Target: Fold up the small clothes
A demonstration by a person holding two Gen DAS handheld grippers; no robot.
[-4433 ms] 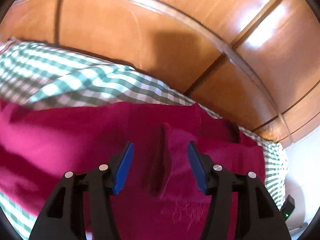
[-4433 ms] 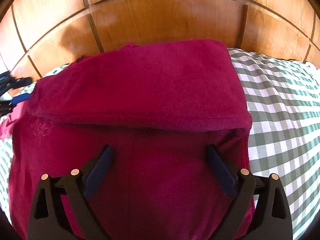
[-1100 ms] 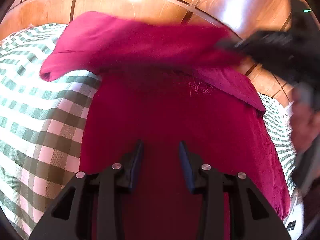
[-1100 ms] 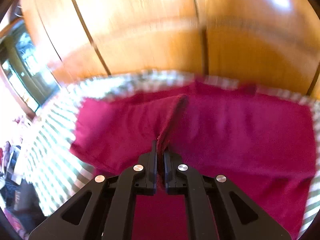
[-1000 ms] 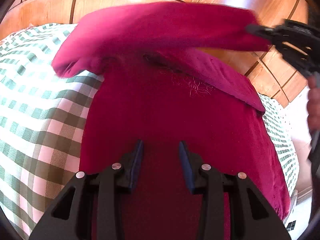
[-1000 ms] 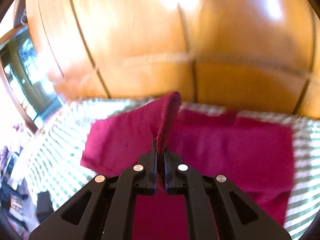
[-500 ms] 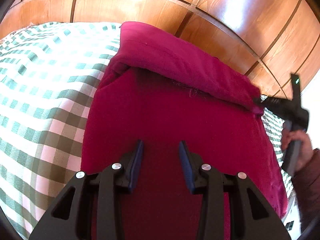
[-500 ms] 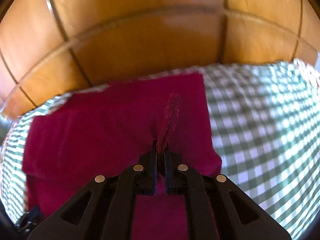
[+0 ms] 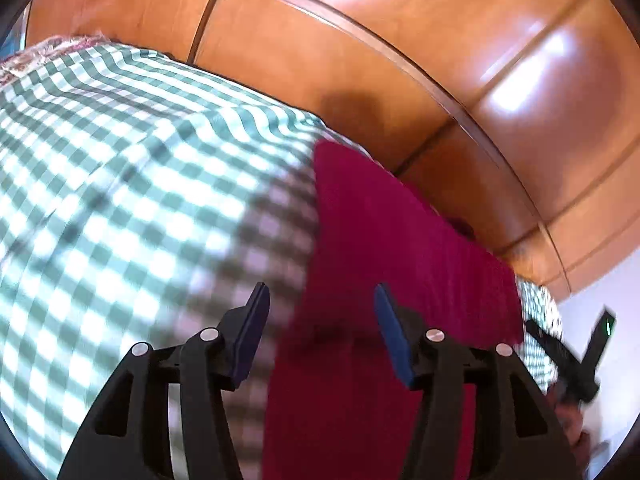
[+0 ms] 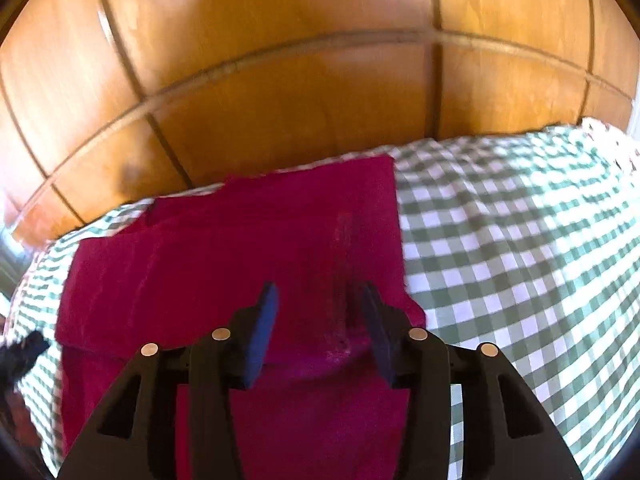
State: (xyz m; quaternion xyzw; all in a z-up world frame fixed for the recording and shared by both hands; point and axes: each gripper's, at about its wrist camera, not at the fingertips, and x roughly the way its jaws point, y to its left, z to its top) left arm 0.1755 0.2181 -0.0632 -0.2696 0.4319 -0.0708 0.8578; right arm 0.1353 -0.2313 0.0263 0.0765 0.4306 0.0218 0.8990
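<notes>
1. Nearest, right wrist view: right gripper (image 10: pixel 316 316) is pointing down over the near-right part of the magenta garment (image 10: pixel 248 248). Its jaws are opening, w/ a raised pinch ridge of cloth standing between the blue pads but not squeezed, so it is letting the cloth go.
2. Nearest, left wrist view (blurred): left gripper (image 9: pixel 320 332) is hovering over the garment's (image 9: pixel 400 248) left edge, half over the checked cloth. Jaws are opening, nothing clamped; fabric is lying below them.
3. Step in hand, as I judge it: a fold has just been laid over and both claws are releasing. Next move prob. calls for smoothing the ridge flat, then taking a fresh edge for another fold, w/ both claws gripping evenly so the layers don't skew.
4. Middle: the garment is lying on a green-and-white checked bedcover (image 10: pixel 520 248). It looks soft, matte, fleece-like, roughly rectangular, w/ a doubled upper layer whose near edge is crossing below the claw. A small tab is sticking out at its far-left corner.
5. Far right of left view: the person's other hand and its black gripper are showing, blurred.
6. Farthest: glossy orange-brown wooden panelling (image 10: pixel 320 80), w/ dark grooves and bright glare spots.
</notes>
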